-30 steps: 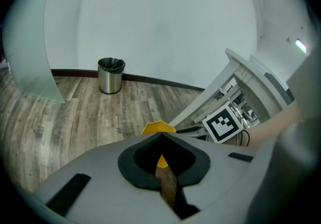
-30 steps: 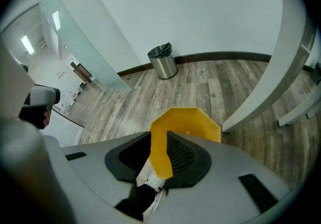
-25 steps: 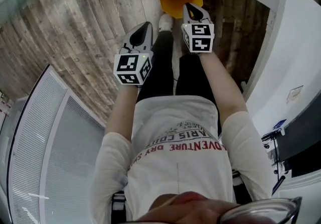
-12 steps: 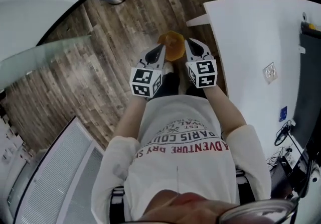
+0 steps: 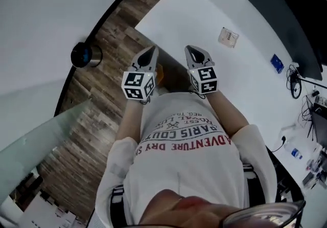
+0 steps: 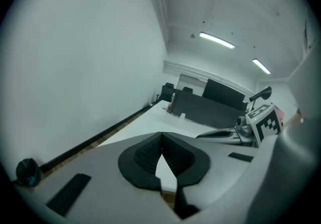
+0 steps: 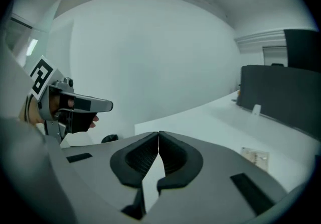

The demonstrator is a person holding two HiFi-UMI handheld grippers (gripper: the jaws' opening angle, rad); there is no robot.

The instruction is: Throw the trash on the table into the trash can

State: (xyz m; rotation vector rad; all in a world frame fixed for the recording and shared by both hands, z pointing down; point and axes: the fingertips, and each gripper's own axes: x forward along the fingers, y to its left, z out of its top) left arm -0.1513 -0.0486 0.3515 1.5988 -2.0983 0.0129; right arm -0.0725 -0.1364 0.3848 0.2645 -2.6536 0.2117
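The left tool (image 6: 161,142) and right tool (image 7: 158,140) each have jaws pressed together on nothing. A small clear wrapper (image 7: 255,156) lies on the white worktop (image 5: 204,12), ahead and right of the right tool. A dark round can (image 5: 86,54) stands left of the left tool.

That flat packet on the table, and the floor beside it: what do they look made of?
Packet: probably a thin plastic or foil wrapper, flat and pale with a slight sheen; too small to be sure. Floor: wood or wood-look laminate, matte, with visible grain and plank seams. Table: smooth, plain white top, possibly laminate.
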